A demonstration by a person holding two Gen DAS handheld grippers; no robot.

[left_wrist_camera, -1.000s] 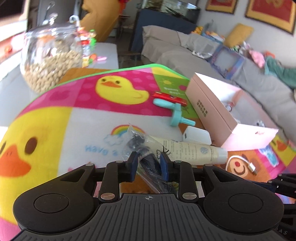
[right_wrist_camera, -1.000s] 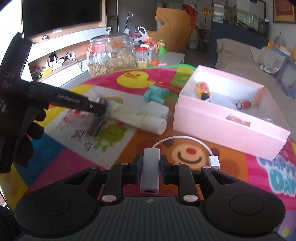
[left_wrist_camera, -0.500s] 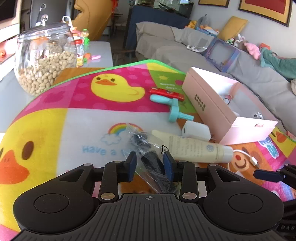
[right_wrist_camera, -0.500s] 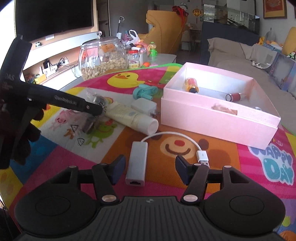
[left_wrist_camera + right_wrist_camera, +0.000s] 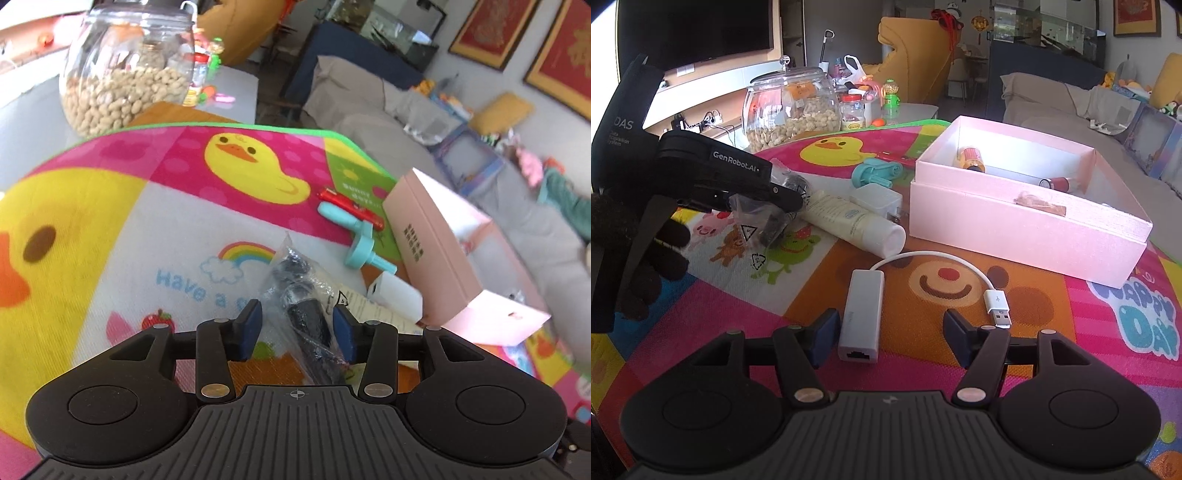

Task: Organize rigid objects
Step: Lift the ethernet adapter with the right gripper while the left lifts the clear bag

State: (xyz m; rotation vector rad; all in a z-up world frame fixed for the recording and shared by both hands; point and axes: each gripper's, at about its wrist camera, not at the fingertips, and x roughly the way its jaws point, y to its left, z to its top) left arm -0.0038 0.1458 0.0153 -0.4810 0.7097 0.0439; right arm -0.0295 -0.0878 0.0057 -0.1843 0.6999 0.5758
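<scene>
My left gripper point(image 5: 297, 328) is open around a clear plastic bag with a black part in it point(image 5: 306, 314), which lies on the mat between the fingers. From the right wrist view the left gripper point(image 5: 783, 195) hovers over that bag point(image 5: 764, 218). My right gripper point(image 5: 890, 336) is open; the white USB adapter point(image 5: 862, 314) lies on the mat between its fingers, nearer the left finger. The pink box point(image 5: 1027, 206) stands open with a yellow tube, a red item and other small things inside. A cream tube point(image 5: 849, 221), white charger point(image 5: 877, 201) and teal tool point(image 5: 875, 171) lie by it.
A colourful duck play mat point(image 5: 110, 221) covers the table. A glass jar of nuts point(image 5: 125, 70) and small bottles point(image 5: 855, 110) stand at the far edge. A red pen point(image 5: 351, 205) lies by the teal tool. A grey sofa point(image 5: 424, 110) is beyond.
Both grippers have opened. The left let go of the bagged part and the right released the USB adapter, which now lies on the mat. Both cameras pulled back slightly.
</scene>
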